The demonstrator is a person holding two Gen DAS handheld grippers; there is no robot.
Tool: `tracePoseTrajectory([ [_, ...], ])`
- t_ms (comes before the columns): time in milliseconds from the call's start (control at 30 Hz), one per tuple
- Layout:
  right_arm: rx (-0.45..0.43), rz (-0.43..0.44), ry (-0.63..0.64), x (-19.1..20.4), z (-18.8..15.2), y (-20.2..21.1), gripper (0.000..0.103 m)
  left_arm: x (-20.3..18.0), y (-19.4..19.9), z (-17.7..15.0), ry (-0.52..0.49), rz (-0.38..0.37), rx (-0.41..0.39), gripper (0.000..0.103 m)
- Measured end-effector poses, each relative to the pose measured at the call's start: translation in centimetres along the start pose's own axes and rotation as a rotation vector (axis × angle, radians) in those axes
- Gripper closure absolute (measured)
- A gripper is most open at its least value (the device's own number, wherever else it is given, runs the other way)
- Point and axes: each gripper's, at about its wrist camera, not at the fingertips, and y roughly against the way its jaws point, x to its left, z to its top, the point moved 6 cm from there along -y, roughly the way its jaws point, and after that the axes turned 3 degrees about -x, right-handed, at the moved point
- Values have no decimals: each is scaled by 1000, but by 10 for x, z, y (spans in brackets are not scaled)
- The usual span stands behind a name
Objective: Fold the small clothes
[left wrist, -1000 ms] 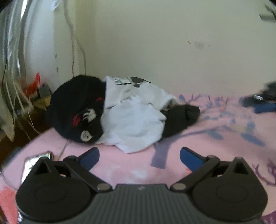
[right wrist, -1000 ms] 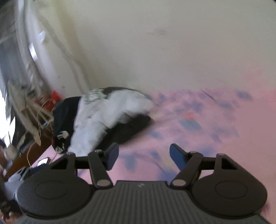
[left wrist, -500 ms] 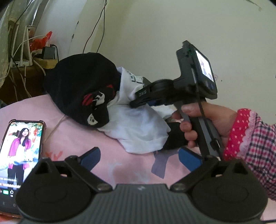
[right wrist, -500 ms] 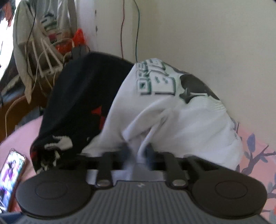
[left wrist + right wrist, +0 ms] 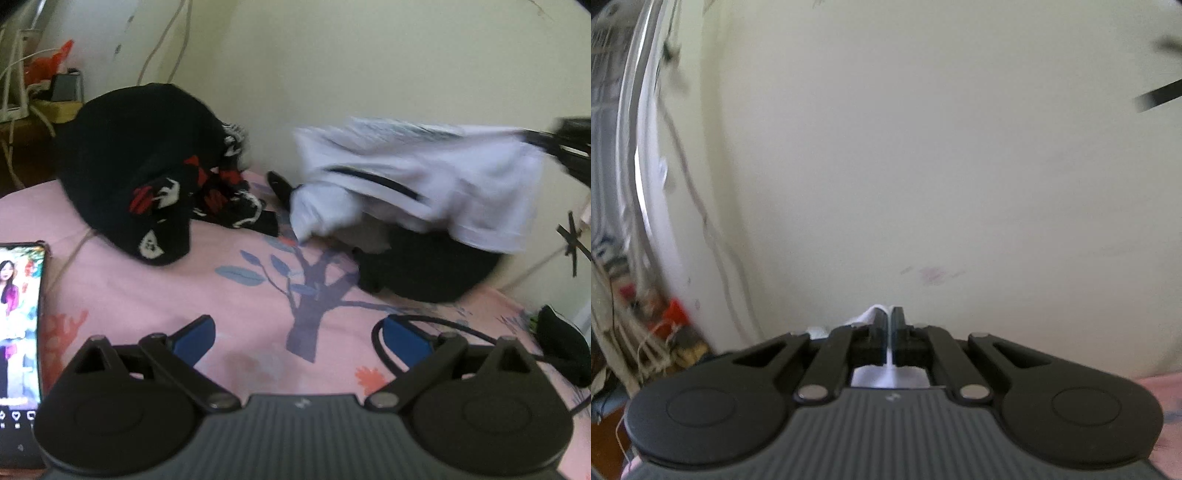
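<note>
A white T-shirt (image 5: pixel 417 184) hangs lifted above the pink bedsheet (image 5: pixel 221 295), blurred, held at its right end by my right gripper (image 5: pixel 569 155) at the frame's edge. In the right wrist view my right gripper (image 5: pixel 889 317) is shut on a fold of the white shirt (image 5: pixel 875 312), facing the wall. My left gripper (image 5: pixel 295 332) is open and empty, low over the sheet in front of the clothes. A black garment with red and white print (image 5: pixel 147 184) lies heaped at the left. Another black garment (image 5: pixel 428 266) lies under the raised shirt.
A phone (image 5: pixel 18 332) with a lit screen lies on the bed at the left edge. A black cable (image 5: pixel 443 325) and a dark object (image 5: pixel 561 347) lie at the right. The cream wall (image 5: pixel 369 74) is close behind the clothes. Cables and clutter (image 5: pixel 37 85) sit at the far left.
My right gripper closed on the white shirt and pulled it up and to the right, off the pile. The black garment beneath is uncovered. My left gripper stayed open.
</note>
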Motion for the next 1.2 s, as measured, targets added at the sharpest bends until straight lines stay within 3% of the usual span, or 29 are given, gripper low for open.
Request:
tracePoseTrajectory([
  [167,-24,-158,16,-40,-6,110,103,-13,11,0,-65,-33,-45,0],
  [267,74,-264,73,-60,-37,147,103,-29,18,-1,-133,-68,-76,0],
  [300,105,-321,111,-67,-48,153,74,-35,21,-3,-161,-104,-78,0],
  [333,100,-387,154,-75,-58,164,34,-41,24,-4,-190,-157,-77,0],
  [367,81,-436,191,-82,-63,176,26,-48,29,-7,-223,-222,-66,0],
  [467,60,-396,262,-83,-77,203,25,-65,49,-23,-299,-388,31,0],
  [533,44,-376,296,-78,-77,213,25,-71,63,-38,-342,-446,100,0],
  [633,-3,-403,335,-91,-68,219,25,-69,78,-59,-366,-435,177,0],
  [733,-59,-442,260,-124,-57,241,24,-65,84,-60,-334,-355,211,0],
  [800,-70,-451,188,-150,-55,247,24,-72,80,-50,-265,-367,229,0],
  [867,-62,-441,113,-167,-60,250,24,-89,64,-40,-179,-431,275,0],
  [933,-24,-383,42,-174,-74,246,23,-117,42,-39,-127,-496,337,1],
  [1033,108,-232,-47,-172,-111,221,23,-153,10,-46,-47,-579,434,3],
  [1200,271,-117,-134,-159,-169,174,25,-189,-33,-55,61,-625,519,3],
])
